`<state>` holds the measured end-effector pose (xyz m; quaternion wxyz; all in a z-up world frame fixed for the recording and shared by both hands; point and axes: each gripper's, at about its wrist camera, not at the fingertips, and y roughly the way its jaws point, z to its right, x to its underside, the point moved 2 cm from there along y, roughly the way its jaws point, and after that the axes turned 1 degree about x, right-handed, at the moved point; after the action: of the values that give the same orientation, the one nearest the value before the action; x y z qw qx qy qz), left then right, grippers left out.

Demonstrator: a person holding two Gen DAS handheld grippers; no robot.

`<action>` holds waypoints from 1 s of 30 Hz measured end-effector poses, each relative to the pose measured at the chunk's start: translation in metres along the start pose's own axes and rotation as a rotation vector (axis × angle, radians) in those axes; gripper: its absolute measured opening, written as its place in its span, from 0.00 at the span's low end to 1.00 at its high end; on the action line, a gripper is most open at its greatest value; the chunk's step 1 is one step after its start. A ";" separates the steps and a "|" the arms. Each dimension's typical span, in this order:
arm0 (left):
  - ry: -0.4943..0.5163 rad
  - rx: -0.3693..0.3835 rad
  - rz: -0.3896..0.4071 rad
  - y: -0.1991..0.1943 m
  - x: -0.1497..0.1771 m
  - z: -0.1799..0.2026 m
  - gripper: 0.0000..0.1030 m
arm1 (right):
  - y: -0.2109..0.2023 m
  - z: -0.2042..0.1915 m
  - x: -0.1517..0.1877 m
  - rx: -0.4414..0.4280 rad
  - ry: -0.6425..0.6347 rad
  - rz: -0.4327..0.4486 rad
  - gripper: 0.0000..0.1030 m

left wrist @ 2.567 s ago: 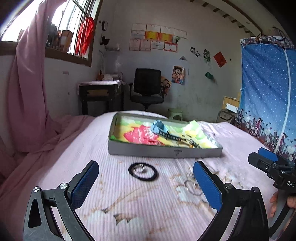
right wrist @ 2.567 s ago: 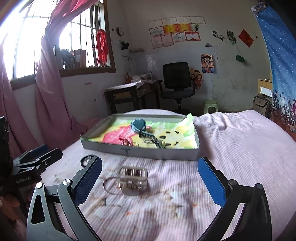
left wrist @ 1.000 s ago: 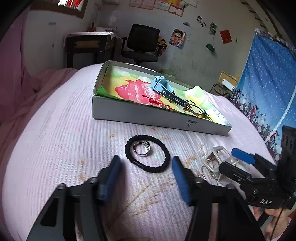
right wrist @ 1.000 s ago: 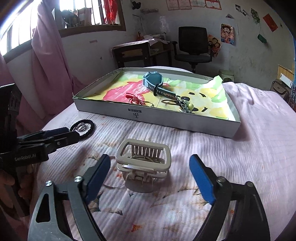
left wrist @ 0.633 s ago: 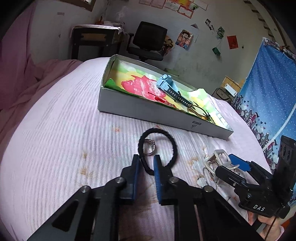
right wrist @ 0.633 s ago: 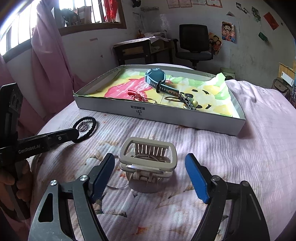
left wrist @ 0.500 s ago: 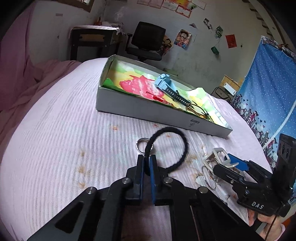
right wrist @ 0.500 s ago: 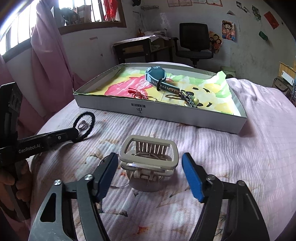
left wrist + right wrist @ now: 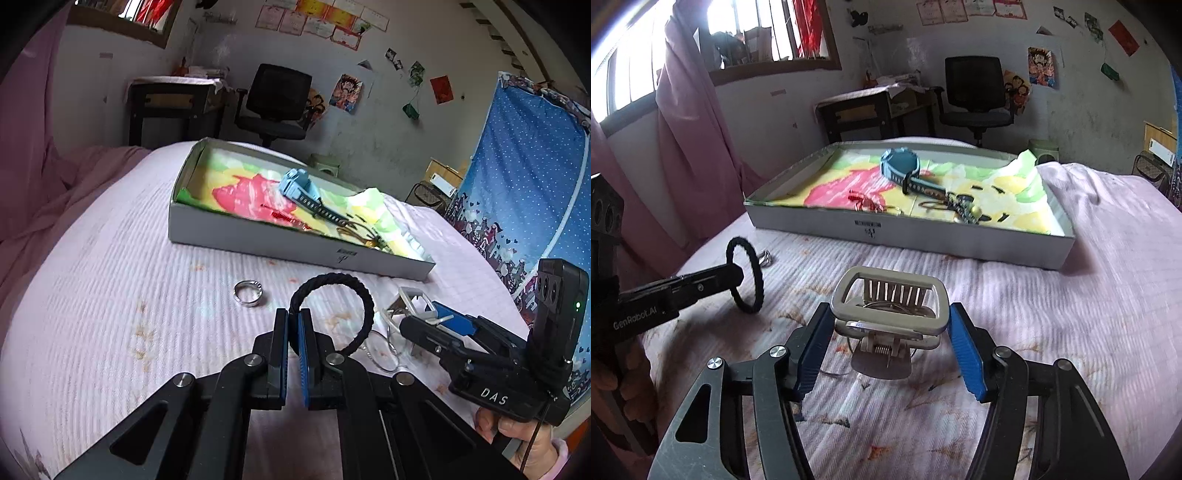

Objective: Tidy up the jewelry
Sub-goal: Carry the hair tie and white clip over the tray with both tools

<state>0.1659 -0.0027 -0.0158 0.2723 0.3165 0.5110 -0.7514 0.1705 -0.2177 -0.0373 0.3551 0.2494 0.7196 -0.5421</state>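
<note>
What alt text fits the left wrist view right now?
The left gripper pinches a black braided bracelet upright above the pink bedspread. A silver ring lies just left of it, with the grey tray behind.

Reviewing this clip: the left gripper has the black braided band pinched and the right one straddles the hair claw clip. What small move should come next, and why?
Probably carry the black braided band forward over the box wall. The left gripper is shut on it and holds it upright off the bedsheet, clear of the silver ring. The right gripper should likely close on the hair claw clip.
</note>
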 end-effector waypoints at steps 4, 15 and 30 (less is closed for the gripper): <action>0.003 -0.011 0.024 -0.008 -0.006 0.006 0.05 | -0.012 0.002 -0.008 -0.005 0.016 0.055 0.56; 0.019 -0.062 0.098 -0.006 -0.079 0.016 0.05 | -0.018 0.007 -0.052 -0.016 0.046 0.180 0.56; -0.027 -0.155 -0.020 0.081 -0.099 -0.009 0.05 | 0.047 0.013 -0.087 0.073 0.022 0.169 0.56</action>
<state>0.2911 -0.0124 0.0078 0.2955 0.2792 0.5671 -0.7164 0.2630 -0.2145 -0.0003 0.3823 0.3280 0.6795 -0.5334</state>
